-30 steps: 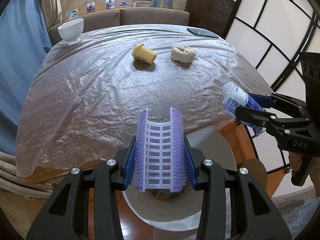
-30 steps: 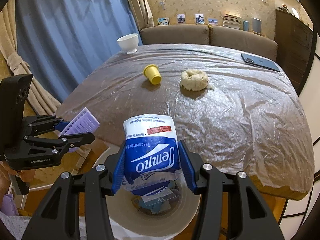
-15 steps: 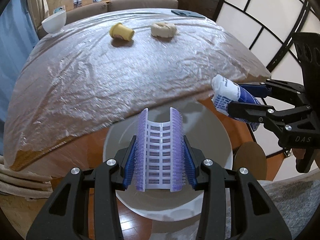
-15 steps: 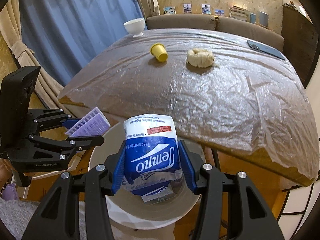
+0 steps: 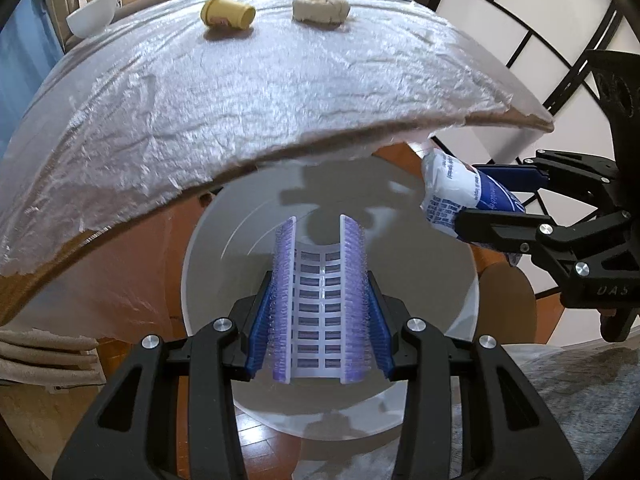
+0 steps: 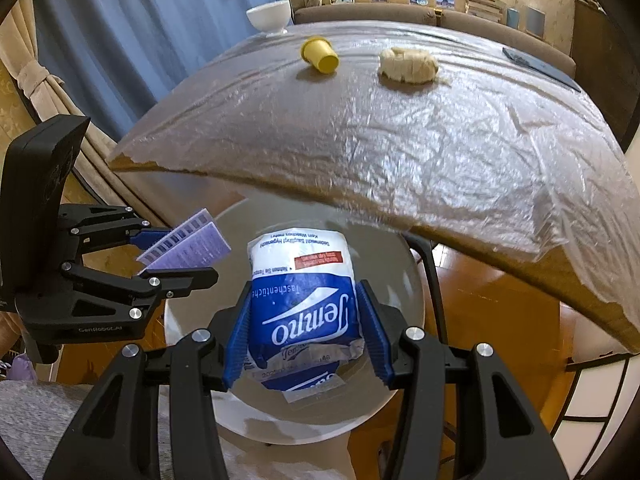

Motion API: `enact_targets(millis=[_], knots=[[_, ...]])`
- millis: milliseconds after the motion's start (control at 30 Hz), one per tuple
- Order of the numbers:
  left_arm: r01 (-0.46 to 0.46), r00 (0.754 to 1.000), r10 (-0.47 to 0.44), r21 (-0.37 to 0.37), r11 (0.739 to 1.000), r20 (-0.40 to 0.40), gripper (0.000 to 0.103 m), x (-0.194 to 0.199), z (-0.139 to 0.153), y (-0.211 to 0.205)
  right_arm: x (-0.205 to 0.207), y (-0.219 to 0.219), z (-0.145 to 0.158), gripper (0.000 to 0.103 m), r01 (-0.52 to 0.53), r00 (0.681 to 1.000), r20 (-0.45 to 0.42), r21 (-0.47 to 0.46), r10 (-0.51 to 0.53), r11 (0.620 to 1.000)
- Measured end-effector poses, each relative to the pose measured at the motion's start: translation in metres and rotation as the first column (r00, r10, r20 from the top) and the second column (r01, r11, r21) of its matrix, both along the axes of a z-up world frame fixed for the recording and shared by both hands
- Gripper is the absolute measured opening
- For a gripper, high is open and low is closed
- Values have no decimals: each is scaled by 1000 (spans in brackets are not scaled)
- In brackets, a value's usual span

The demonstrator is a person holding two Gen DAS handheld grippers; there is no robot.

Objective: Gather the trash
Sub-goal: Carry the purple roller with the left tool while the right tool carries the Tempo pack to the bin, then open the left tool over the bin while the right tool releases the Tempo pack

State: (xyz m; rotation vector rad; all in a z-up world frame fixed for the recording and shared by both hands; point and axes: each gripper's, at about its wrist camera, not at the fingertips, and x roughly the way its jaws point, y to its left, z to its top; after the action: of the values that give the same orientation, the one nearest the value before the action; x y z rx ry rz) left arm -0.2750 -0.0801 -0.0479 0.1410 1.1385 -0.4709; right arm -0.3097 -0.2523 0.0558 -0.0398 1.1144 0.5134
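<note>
Left gripper [image 5: 320, 300]: jaws clamped on purple blister strip [image 5: 319, 304], ribbed, bent into U-channel, held over white round bin [image 5: 452, 320] below table edge. Right gripper [image 6: 302, 328]: jaws clamped on soft blue-white tissue pack [image 6: 304, 300], crinkled film wrapper, over same bin. Table [image 6: 420, 140]: covered in wrinkled glossy plastic sheet. On far part: yellow cup [image 6: 320, 54] lying on side, crumpled beige wad [image 6: 408, 65] beside it, apart. White bowl [image 6: 269, 16] at far left corner.

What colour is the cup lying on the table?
Yellow; the cup shows best in the right wrist view.
</note>
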Motion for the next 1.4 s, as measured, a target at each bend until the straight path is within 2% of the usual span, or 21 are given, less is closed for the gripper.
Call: enact_targets(millis=[600,900,933,967,1000,1033,1233,1300,1367,1400], knots=[[-22,997,27,71,997,-73,44,18,-57,-8,13,8,-49,49,14,998,-56,-37,-16,999],[-3,995,11,85,996,-99,44,36,-66,-27,26,14,-66,49,6,997,-81,-57,-10,998],[2,995,6,83,997,-97,46,37,-67,-27,26,13,-67,50,4,997,-83,-60,-9,998],[5,995,3,83,997,-99,54,38,-67,-27,26,13,-68,53,5,997,-82,-65,-10,998],[0,995,9,88,996,-97,77,37,-67,-26,27,12,-68,64,6,997,-78,-69,-11,998],[-13,997,19,87,996,-78,85,36,-65,-23,25,13,-67,71,10,997,-70,-76,-16,997],[-20,997,26,72,997,-78,85,36,-56,-18,21,3,-53,76,33,999,-40,-80,-36,996],[-16,997,21,67,998,-72,85,33,-48,-16,19,-3,-36,76,53,998,-25,-62,-55,997],[2,1000,0,41,999,-30,85,25,-24,-13,16,-10,-11,78,63,998,24,-28,-63,998],[13,1000,-13,26,1000,6,85,20,-10,-12,13,-13,3,87,71,995,66,-15,-70,997]])
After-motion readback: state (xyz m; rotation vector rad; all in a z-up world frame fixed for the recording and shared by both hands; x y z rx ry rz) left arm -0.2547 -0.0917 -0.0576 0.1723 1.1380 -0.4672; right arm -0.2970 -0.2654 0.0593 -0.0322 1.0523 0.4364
